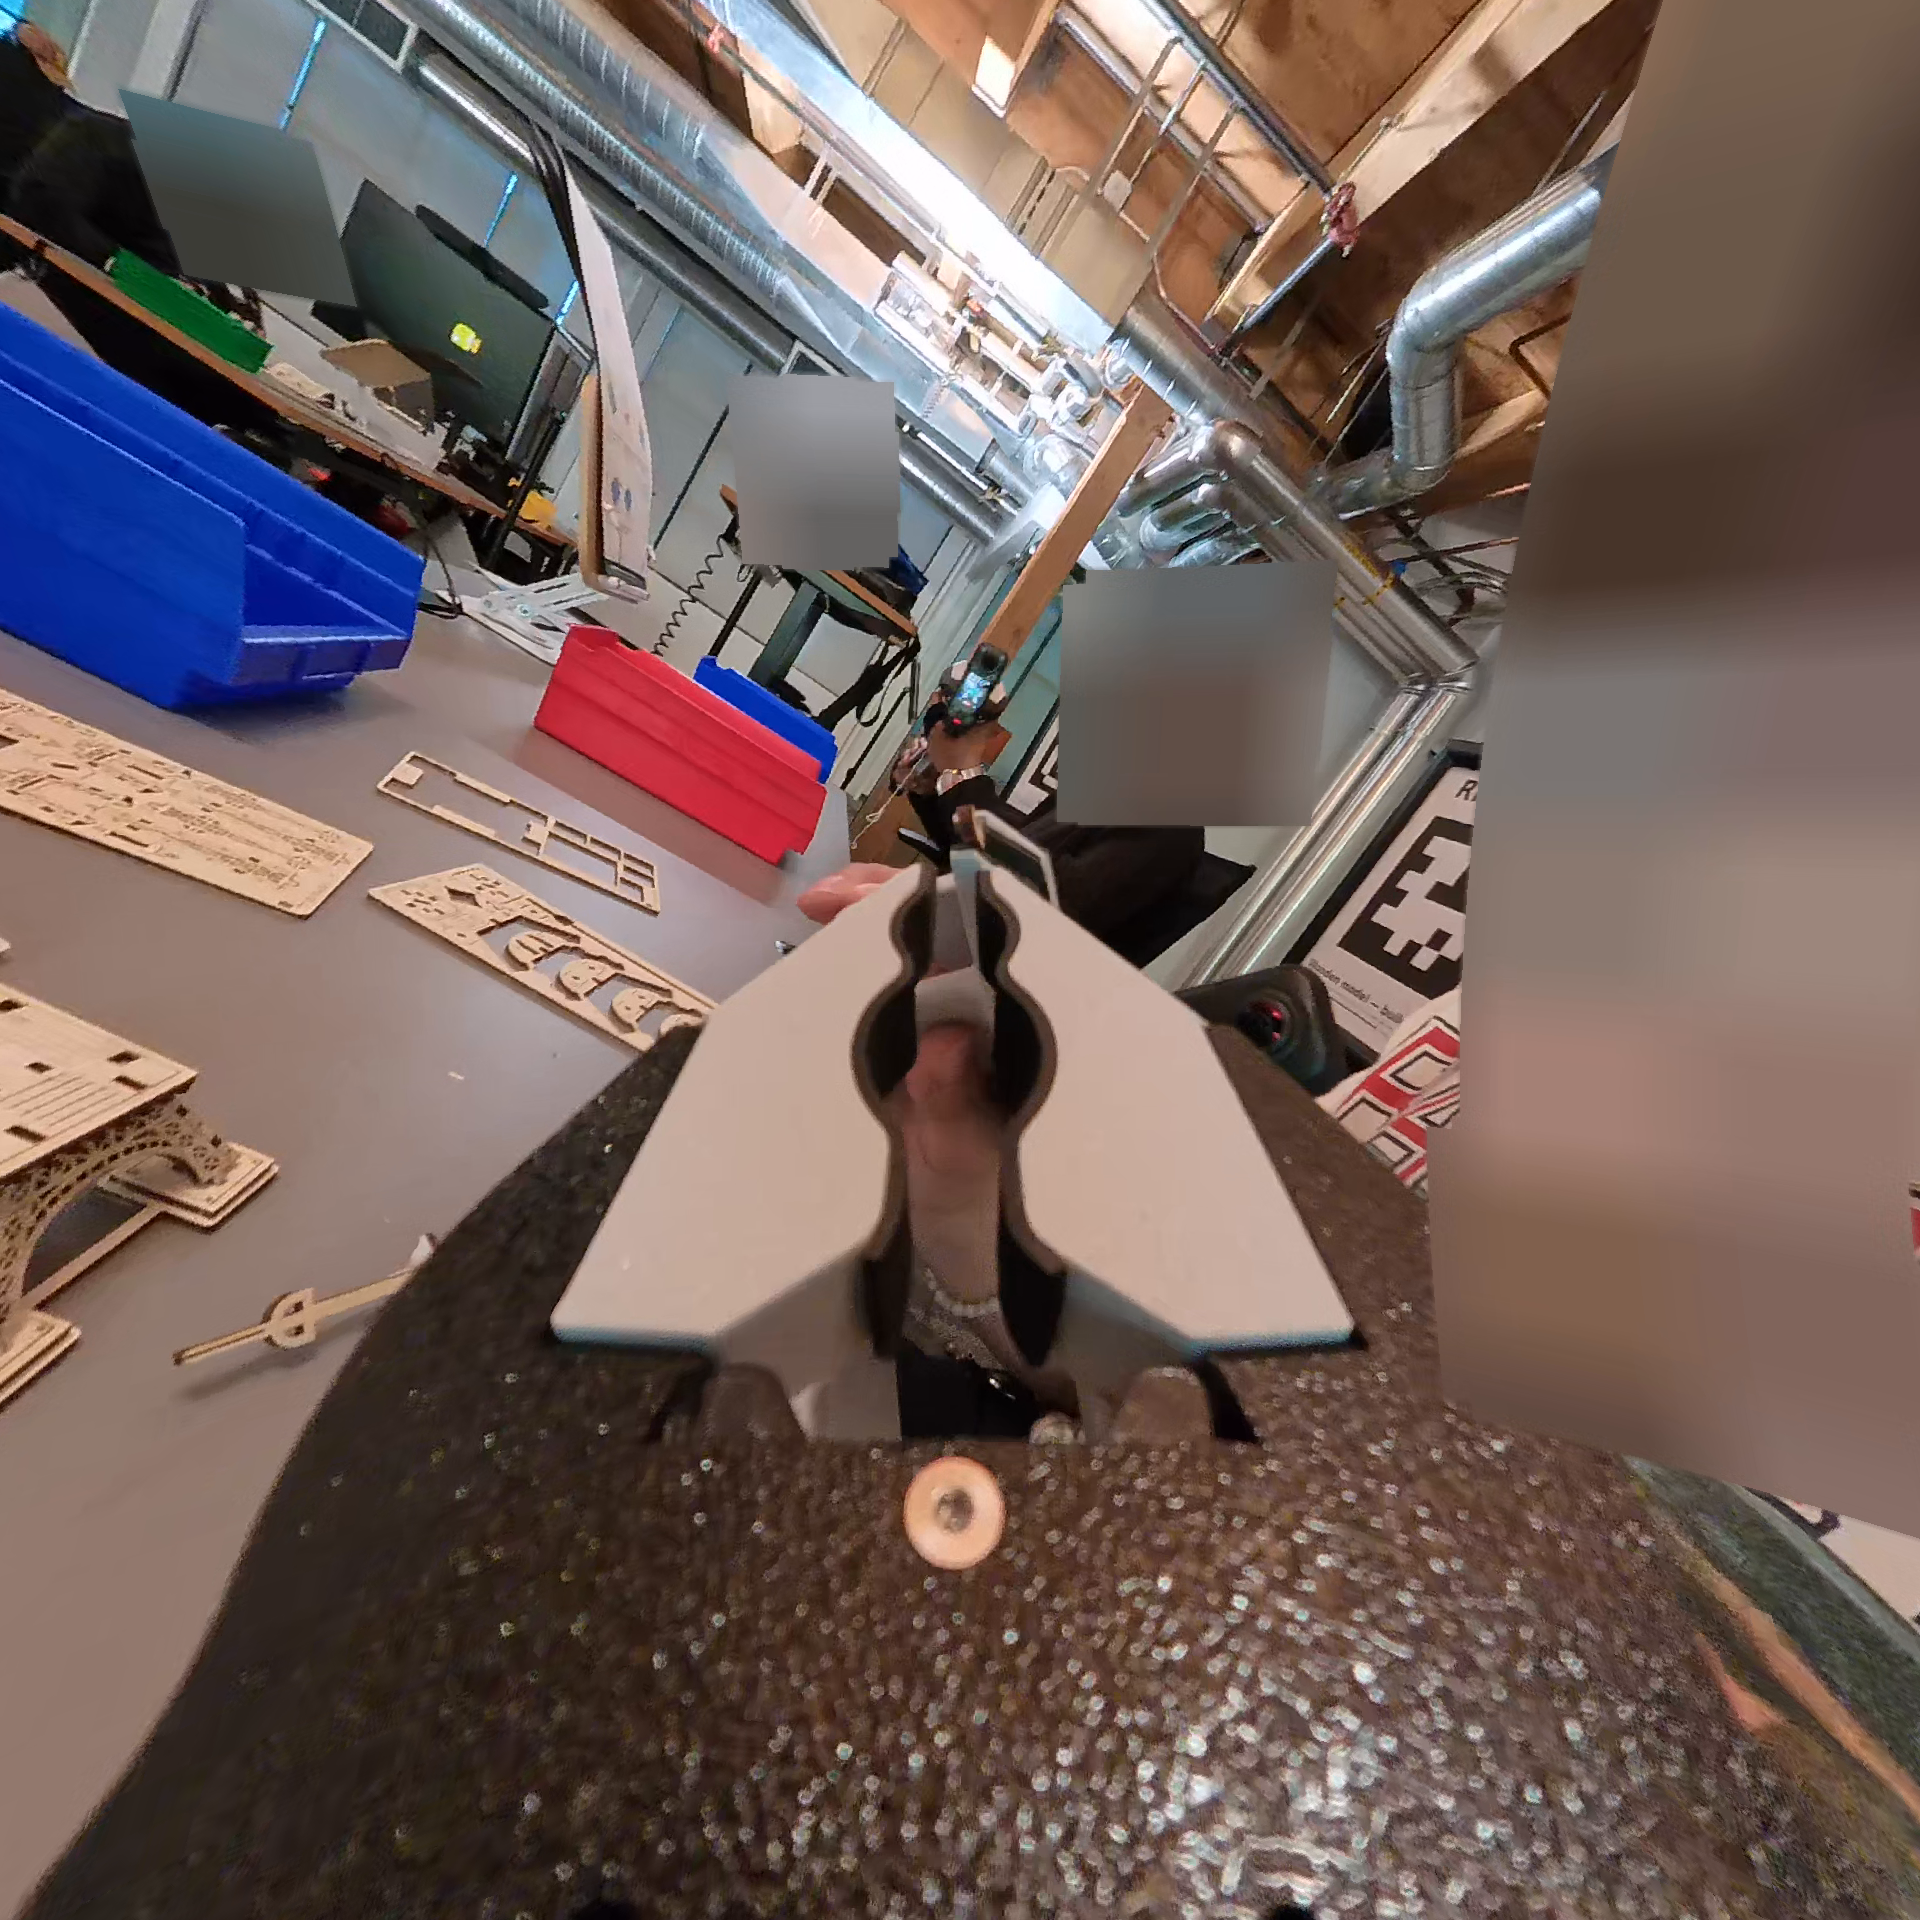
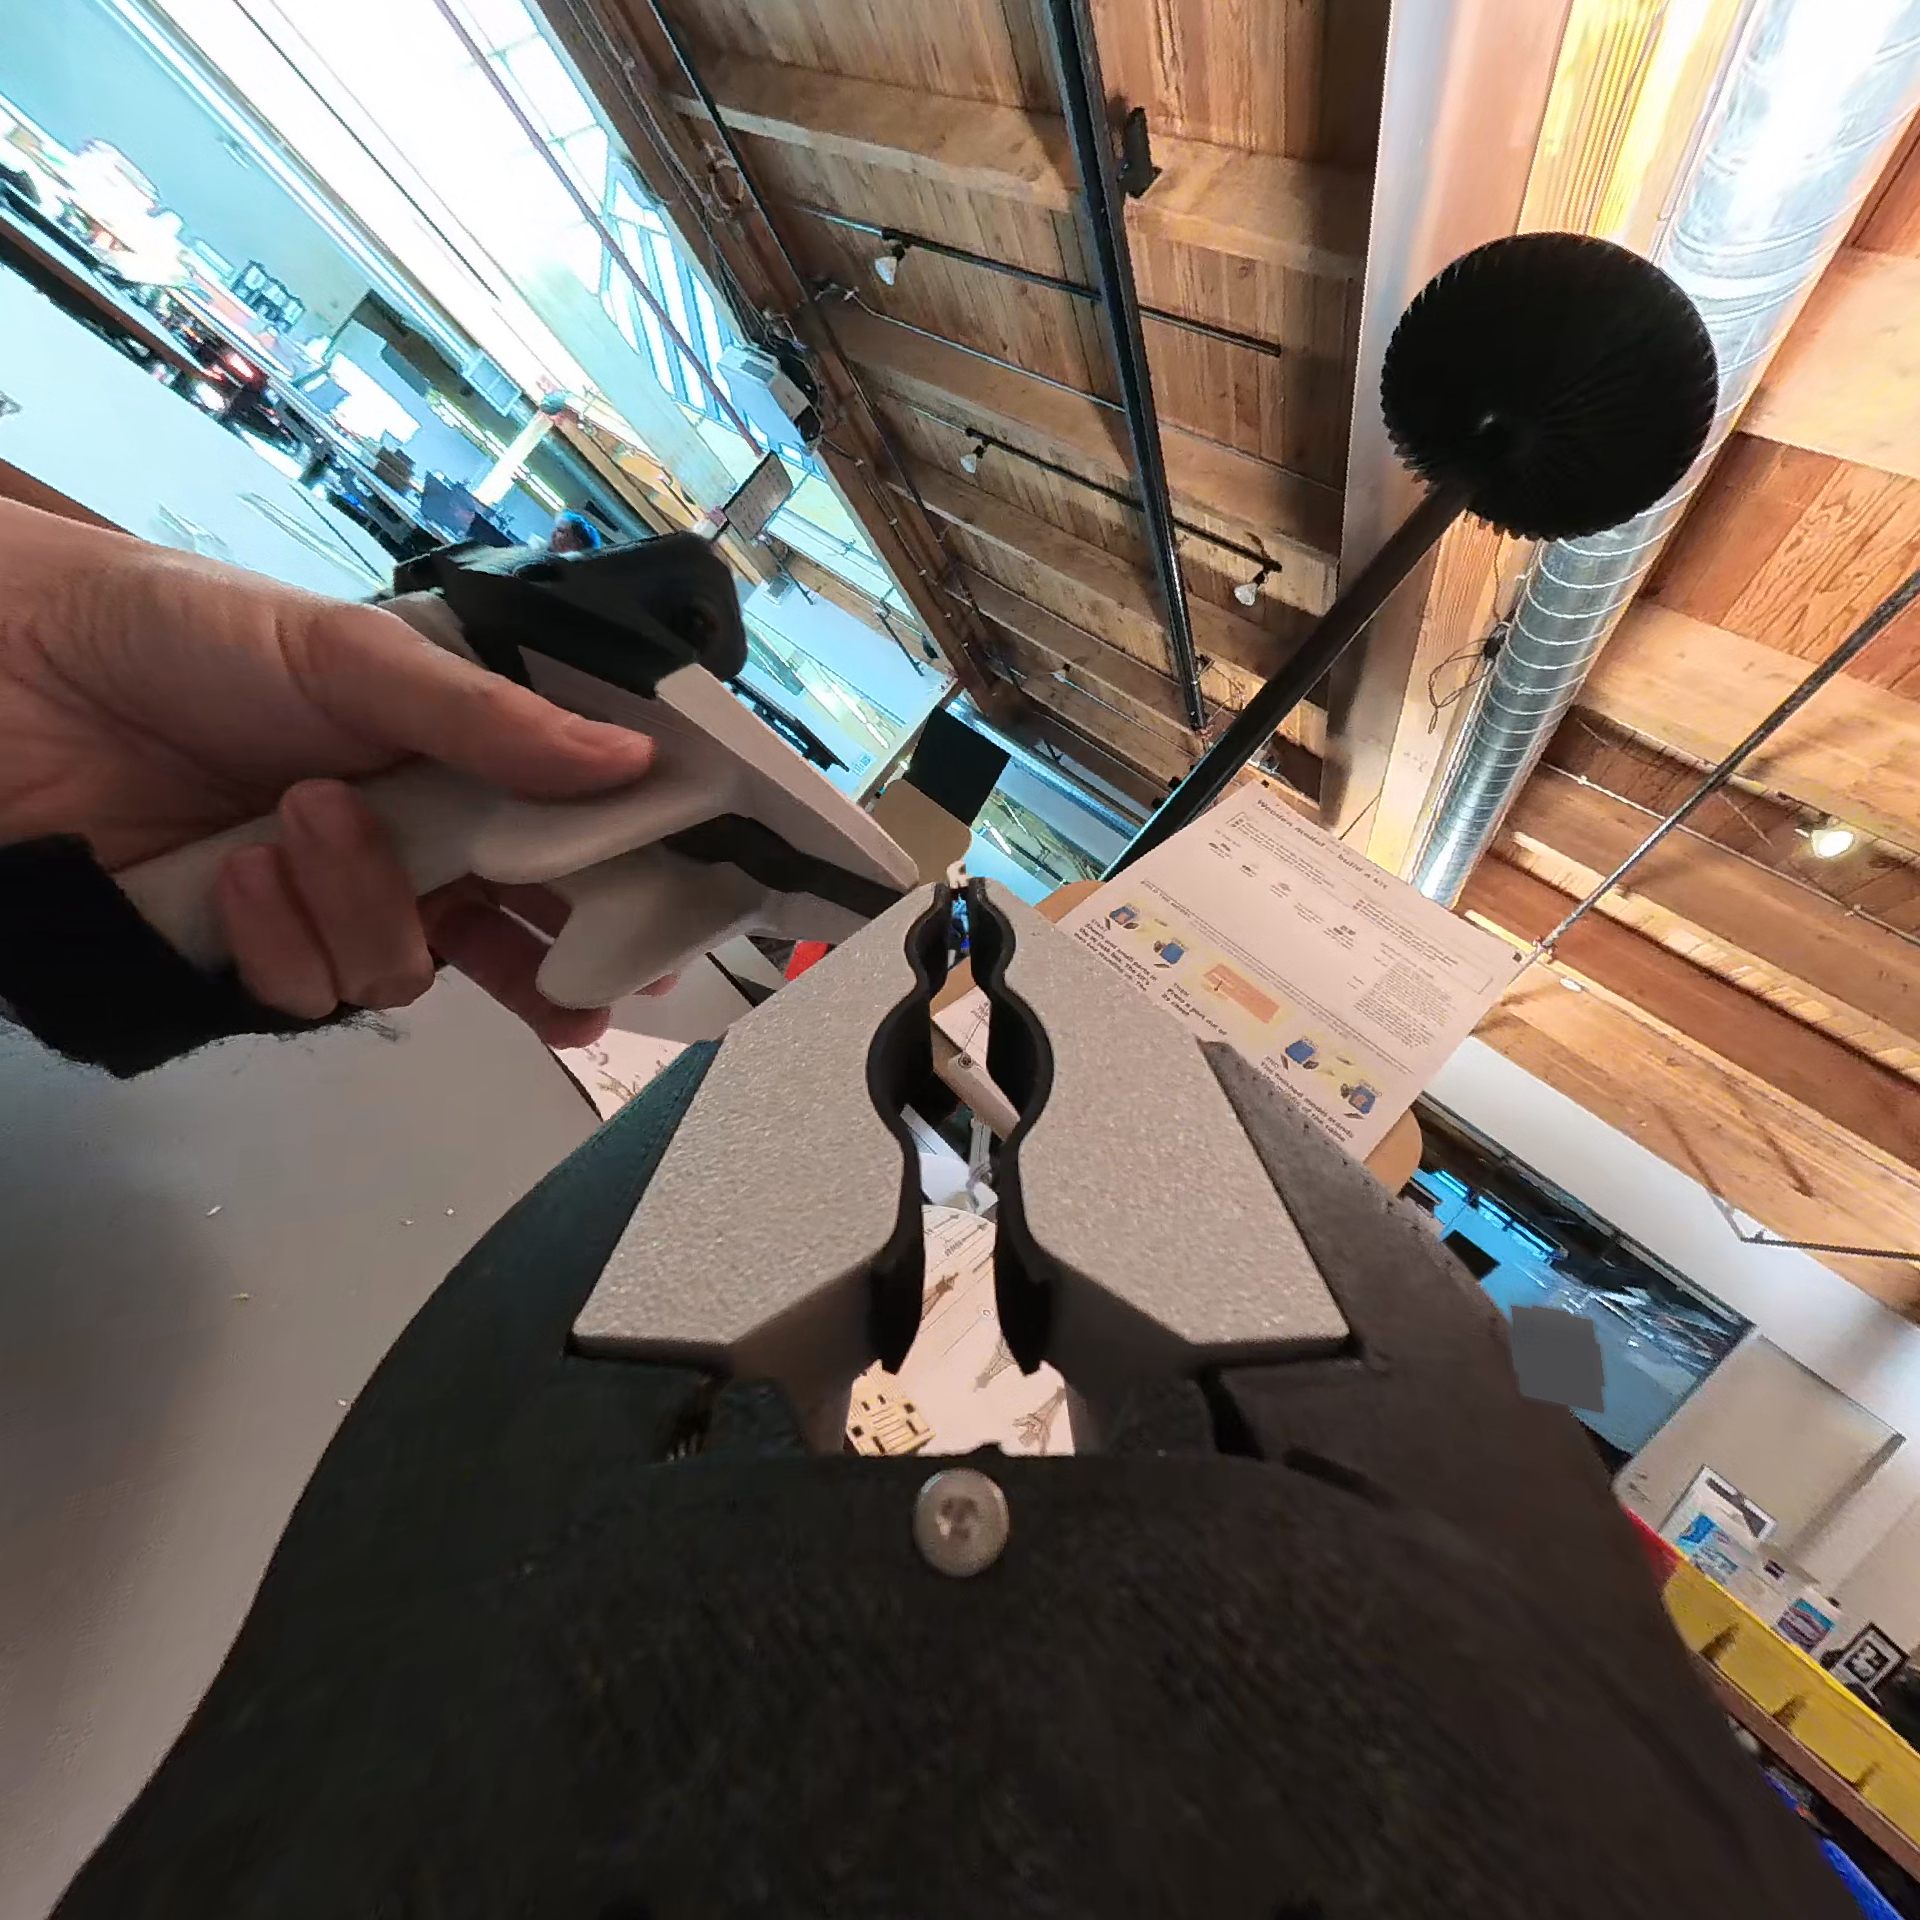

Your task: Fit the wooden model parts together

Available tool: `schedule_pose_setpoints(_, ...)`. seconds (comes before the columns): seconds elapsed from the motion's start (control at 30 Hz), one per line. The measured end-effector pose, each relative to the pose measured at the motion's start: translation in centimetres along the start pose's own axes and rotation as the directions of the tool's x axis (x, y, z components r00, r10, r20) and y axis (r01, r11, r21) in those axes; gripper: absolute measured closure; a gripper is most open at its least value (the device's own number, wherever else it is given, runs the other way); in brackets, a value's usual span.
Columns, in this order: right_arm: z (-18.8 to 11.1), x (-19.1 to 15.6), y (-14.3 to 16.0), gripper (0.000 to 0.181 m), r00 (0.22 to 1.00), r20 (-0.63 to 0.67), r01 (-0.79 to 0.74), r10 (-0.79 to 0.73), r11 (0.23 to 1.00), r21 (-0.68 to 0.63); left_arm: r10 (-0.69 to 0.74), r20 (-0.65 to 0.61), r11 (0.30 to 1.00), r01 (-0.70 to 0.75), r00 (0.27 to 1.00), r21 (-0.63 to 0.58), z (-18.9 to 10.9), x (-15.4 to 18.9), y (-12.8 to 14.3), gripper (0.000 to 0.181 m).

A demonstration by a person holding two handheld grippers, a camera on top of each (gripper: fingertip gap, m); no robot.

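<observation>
Your left tool (image 1: 961, 878) is raised and tilted upward, its grey fingers (image 1: 790, 1122) drawn nearly together at the tips. Your right tool (image 2: 961, 894) also points up, its fingers almost touching, tip to tip with the left tool, which your left hand (image 2: 260, 748) grips by the handle.

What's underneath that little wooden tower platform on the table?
Under the platform, lattice arch legs stand on flat wooden base plates, with grey table showing through the arch. The picture edge cuts off the rest.
</observation>
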State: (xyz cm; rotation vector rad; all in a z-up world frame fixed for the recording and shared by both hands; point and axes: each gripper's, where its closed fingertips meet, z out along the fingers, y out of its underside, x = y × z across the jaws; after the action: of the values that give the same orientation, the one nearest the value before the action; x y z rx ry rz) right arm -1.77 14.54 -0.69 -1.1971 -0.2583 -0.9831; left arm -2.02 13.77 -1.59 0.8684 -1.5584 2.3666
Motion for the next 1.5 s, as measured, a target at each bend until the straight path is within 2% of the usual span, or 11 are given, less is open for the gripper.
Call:
schedule_pose_setpoints(0.2,0.1,-0.5,0.0,0.181,0.999,0.035,-0.028,0.028,1.0,0.012,-0.03,-0.02,0.999,0.03,0.999,0.036,-0.4,-0.1,-0.6,0.173)
schedule_pose_setpoints(0.67,0.2,-1.1,0.4,0.181,0.997,0.056,-0.045,0.045,0.999,0.005,-0.016,-0.02,1.0,0.016,1.0,0.02,-0.5,-0.1,-0.3,0.181)
schedule_pose_setpoints(0.83,0.2,-0.7,0.2,0.181,0.997,0.034,-0.066,0.066,0.998,0.012,-0.021,-0.03,0.999,0.022,0.999,0.027,-0.5,0.0,-0.4,0.177)
schedule_pose_setpoints(1.5,0.2,-1.1,0.6,0.181,0.995,0.052,-0.084,0.083,0.997,0.001,-0.011,-0.008,1.0,0.011,1.0,0.013,-0.6,-0.3,-0.2,0.181)
